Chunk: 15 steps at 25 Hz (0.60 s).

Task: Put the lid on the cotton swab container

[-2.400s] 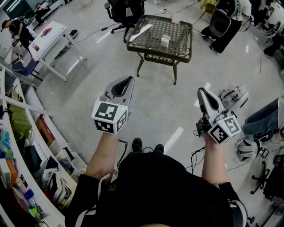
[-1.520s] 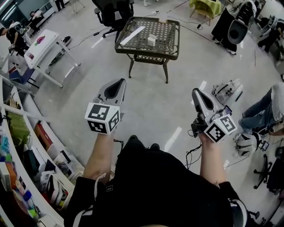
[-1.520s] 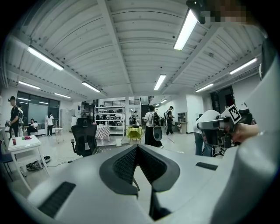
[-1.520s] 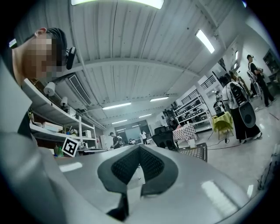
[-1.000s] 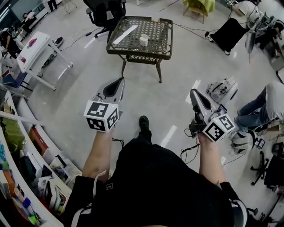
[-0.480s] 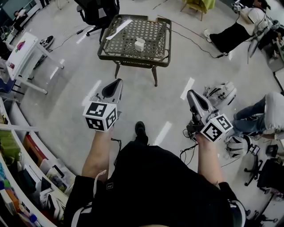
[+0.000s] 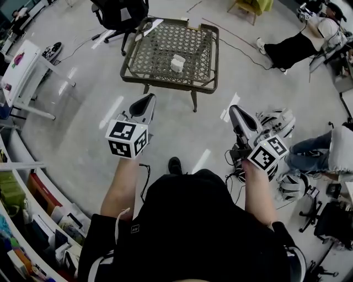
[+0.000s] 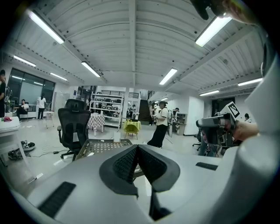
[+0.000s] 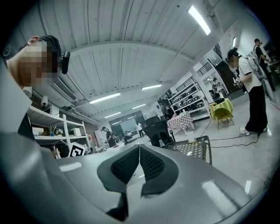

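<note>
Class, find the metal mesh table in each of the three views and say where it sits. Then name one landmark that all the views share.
Head view: the mesh table stands at top centre, on the floor ahead.
Left gripper view: it is left of centre, just above the closed jaws.
Right gripper view: it is right of centre, beside the closed jaws.
Shared landmark: the black office chair just beyond the table.

Open lab hall: stocked shelves (image 7: 25,217), office chair (image 7: 118,11), white work table (image 7: 19,66), ceiling strip lights (image 8: 214,29).
</note>
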### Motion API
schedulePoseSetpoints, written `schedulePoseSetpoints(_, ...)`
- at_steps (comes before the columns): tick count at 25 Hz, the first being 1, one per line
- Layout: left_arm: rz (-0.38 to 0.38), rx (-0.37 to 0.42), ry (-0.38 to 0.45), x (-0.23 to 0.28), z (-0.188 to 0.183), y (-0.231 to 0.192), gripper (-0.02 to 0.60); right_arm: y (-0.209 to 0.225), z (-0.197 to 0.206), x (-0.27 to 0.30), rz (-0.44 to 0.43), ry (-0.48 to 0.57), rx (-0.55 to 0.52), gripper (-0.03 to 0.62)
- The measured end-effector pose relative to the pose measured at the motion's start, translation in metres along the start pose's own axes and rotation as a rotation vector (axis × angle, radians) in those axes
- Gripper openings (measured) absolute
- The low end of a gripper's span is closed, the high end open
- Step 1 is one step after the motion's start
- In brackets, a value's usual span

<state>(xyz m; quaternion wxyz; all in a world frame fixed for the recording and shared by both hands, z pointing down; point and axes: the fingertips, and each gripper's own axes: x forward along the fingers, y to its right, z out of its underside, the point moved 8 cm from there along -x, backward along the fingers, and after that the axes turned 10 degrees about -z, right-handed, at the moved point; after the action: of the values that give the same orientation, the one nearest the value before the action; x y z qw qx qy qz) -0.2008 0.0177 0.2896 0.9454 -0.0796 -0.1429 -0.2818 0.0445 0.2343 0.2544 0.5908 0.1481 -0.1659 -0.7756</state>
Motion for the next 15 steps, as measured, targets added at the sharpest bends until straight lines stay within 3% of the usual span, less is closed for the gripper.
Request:
schedulePoseSetpoints(7, -0.018, -0.038, 0.014, 0.017, -0.007, -0.022, 0.006, 0.02, -0.012, 0.042, -0.025, -0.044, -0.001, 0.015)
schedulePoseSetpoints(15, -0.108, -0.067, 0.012, 0.027, -0.004, -0.05, 0.006, 0.049, -0.017, 0.094, -0.121, -0.09, 0.012, 0.015)
